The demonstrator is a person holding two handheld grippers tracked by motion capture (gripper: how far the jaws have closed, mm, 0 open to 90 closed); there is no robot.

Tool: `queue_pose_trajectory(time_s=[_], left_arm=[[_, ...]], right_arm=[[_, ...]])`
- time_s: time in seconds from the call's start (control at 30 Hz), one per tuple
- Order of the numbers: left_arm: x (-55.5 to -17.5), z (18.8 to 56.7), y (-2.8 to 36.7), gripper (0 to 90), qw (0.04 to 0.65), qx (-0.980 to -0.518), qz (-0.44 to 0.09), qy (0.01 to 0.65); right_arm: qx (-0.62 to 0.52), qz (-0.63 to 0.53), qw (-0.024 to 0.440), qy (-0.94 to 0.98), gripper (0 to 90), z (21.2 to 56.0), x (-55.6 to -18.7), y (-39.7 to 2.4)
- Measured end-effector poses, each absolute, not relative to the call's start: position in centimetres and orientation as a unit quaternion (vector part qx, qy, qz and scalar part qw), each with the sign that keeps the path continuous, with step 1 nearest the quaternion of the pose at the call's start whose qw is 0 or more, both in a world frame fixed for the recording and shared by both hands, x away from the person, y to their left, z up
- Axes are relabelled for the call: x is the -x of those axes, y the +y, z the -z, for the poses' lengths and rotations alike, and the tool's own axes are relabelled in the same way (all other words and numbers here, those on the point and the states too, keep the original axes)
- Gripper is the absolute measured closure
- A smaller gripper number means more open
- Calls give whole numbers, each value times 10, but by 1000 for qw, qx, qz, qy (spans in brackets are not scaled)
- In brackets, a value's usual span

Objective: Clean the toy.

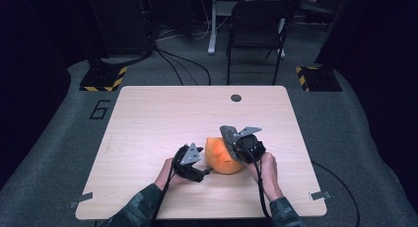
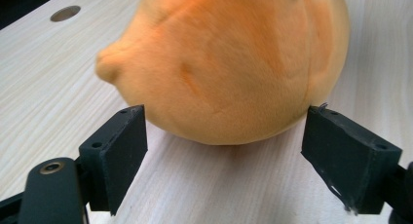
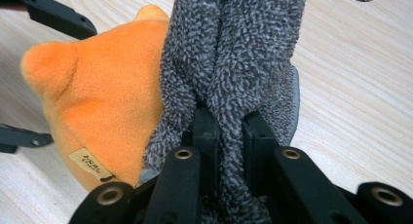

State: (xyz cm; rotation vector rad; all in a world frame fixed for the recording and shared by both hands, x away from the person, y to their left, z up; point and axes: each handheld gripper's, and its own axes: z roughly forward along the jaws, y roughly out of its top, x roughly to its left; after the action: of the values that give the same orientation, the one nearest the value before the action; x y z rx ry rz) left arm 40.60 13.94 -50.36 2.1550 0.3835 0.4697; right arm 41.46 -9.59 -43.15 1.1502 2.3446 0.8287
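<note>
An orange plush toy (image 1: pixel 223 163) lies on the wooden table (image 1: pixel 162 118) near its front edge. My left gripper (image 1: pixel 207 171) is low at the toy's left side. In the left gripper view its jaws stand open (image 2: pixel 224 136), one pad at each side of the plush toy's (image 2: pixel 229 63) underside, not squeezing it. My right gripper (image 1: pixel 232 149) comes in from the right, over the toy. It is shut on a fold of grey fuzzy cloth (image 3: pixel 234 48), pinched between its pads (image 3: pixel 229 131). The cloth rests against the plush toy (image 3: pixel 107 97), which has a small sewn label.
A round cable hole (image 1: pixel 236 97) is in the table's far edge. Behind the table stand a black chair (image 1: pixel 256 24) and two stand bases marked with yellow-black tape (image 1: pixel 101 79). Bare wood stretches across the far and left parts of the top.
</note>
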Motion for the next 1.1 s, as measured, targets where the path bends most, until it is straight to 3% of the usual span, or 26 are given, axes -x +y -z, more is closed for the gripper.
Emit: queue_pose_trajectory(time_s=[0.23,0.6,0.73,0.83,0.97,1.1], left_arm=[[-406,511,130,220,425,-869,-225,116],[-407,514,131,677,441,-861,-231,103],[-407,514,133,732,442,-861,-230,102],[-405,513,133,763,447,-857,-234,102],[-405,509,133,784,464,-849,-228,111],[-406,503,136,790,486,-839,-210,128]], right_arm=[[-418,-297,195,836,797,433,-417,-96],[-438,-346,181,810,790,422,-415,-117],[-469,-343,214,785,788,407,-405,-161],[-511,-324,215,767,788,418,-401,-191],[-537,-286,205,767,786,443,-404,-208],[-546,-288,201,760,785,446,-407,-212]])
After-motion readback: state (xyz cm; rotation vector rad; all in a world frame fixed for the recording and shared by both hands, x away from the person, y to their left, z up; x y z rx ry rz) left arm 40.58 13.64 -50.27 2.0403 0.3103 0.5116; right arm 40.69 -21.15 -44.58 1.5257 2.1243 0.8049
